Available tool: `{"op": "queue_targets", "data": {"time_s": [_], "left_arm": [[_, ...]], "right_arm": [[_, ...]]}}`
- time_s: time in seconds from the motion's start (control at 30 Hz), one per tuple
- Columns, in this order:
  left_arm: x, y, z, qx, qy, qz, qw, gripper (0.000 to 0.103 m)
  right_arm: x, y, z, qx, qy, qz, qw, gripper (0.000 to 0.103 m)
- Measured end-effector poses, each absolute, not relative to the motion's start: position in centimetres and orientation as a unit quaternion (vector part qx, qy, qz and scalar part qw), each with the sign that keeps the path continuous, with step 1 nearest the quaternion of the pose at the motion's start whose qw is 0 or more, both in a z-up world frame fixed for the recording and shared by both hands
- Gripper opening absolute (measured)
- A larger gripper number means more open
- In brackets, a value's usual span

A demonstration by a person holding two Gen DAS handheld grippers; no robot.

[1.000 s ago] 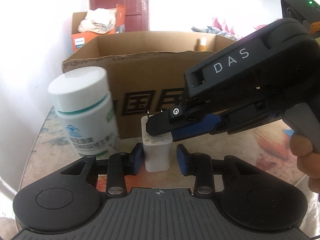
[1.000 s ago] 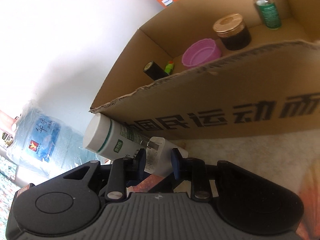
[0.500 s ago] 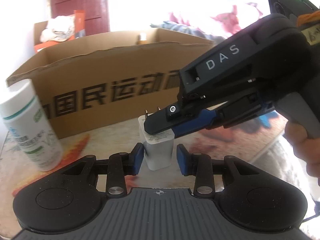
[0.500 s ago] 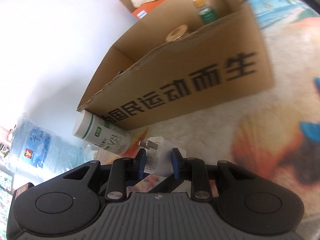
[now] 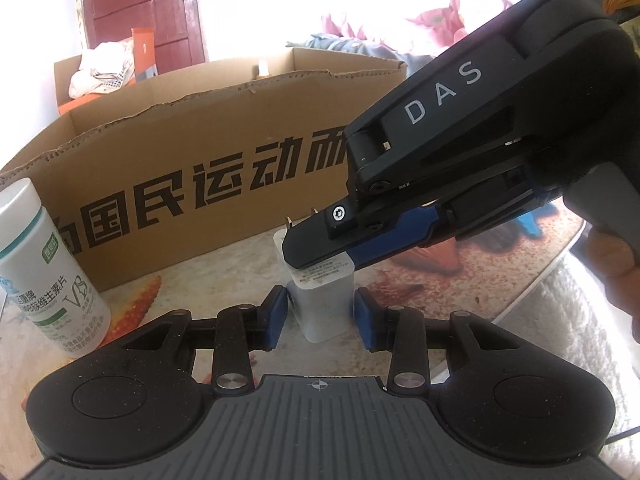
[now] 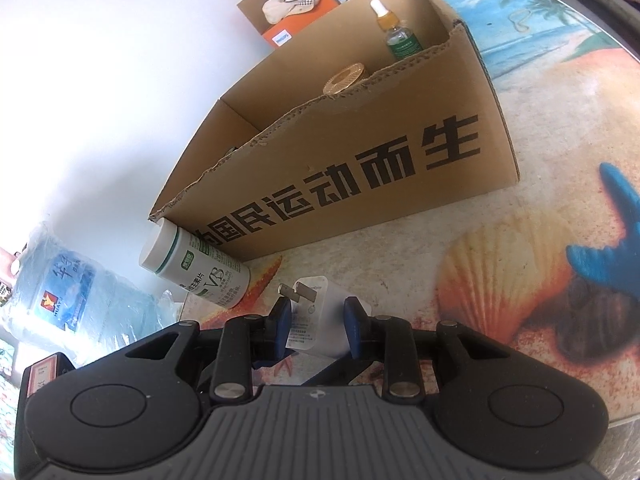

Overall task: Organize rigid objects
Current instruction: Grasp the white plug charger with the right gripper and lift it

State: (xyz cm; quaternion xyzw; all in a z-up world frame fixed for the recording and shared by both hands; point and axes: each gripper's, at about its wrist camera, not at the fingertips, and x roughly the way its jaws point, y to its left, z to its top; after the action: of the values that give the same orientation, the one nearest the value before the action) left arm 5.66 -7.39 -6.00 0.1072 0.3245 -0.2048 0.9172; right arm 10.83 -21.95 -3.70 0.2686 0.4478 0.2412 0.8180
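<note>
Since both grippers share the white wall charger (image 5: pixel 322 308), this looks like a handoff: right gripper (image 6: pixel 316 320) clamped on it (prongs up), left gripper (image 5: pixel 320 312) fingers flanking, contact unclear.

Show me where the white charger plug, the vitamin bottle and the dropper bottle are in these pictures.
white charger plug (image 5: pixel 322 308): left wrist view, on its front face below the label.
vitamin bottle (image 6: pixel 200 266): right wrist view, on its labelled side.
dropper bottle (image 6: pixel 402 42): right wrist view, on its green label, inside the cardboard box (image 6: pixel 360 184).
</note>
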Motion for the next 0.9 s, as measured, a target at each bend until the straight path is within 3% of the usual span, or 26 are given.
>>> {"op": "queue_targets", "data": {"time_s": [0.27, 0.9], "left_arm": [[6.6, -7.7, -6.7, 0.111, 0.319, -0.200, 0.920, 0.036], [5.4, -8.3, -5.9, 0.112, 0.303, -0.189, 0.927, 0.030]], "right_arm": [[11.1, -21.9, -4.1, 0.272, 0.448, 0.243, 0.816, 0.040], [9.5, -22.7, -3.1, 0.286, 0.425, 0.244, 0.823, 0.038]]}}
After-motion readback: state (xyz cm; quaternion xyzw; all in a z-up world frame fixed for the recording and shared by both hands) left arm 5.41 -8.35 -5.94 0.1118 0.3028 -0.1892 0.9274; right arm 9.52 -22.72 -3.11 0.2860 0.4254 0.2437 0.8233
